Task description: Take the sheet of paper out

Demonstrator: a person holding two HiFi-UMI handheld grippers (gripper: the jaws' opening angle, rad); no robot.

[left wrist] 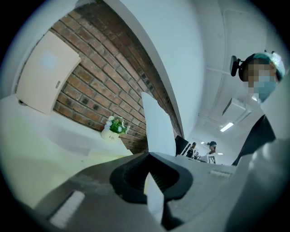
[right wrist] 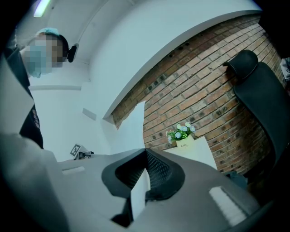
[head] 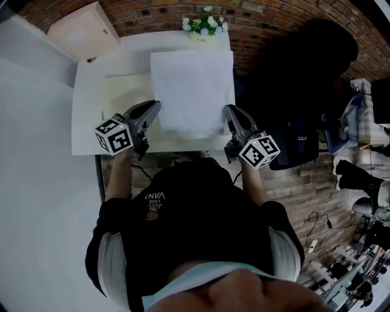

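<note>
A white sheet of paper [head: 192,91] is held out flat above the white table [head: 88,131], near its front edge. My left gripper [head: 156,108] is shut on the sheet's near left corner and my right gripper [head: 226,111] is shut on its near right corner. In the left gripper view the sheet of paper [left wrist: 157,131] rises edge-on out of the closed jaws. The right gripper view likewise has the sheet of paper [right wrist: 129,129] running up from between the shut jaws. A pale cream folder or pad [head: 125,94] lies on the table under the sheet's left side.
A small pot of white flowers [head: 204,25] stands at the table's far edge against the brick wall [head: 268,18]. A beige box [head: 85,30] sits at the far left. A black office chair [head: 304,67] stands to the right of the table.
</note>
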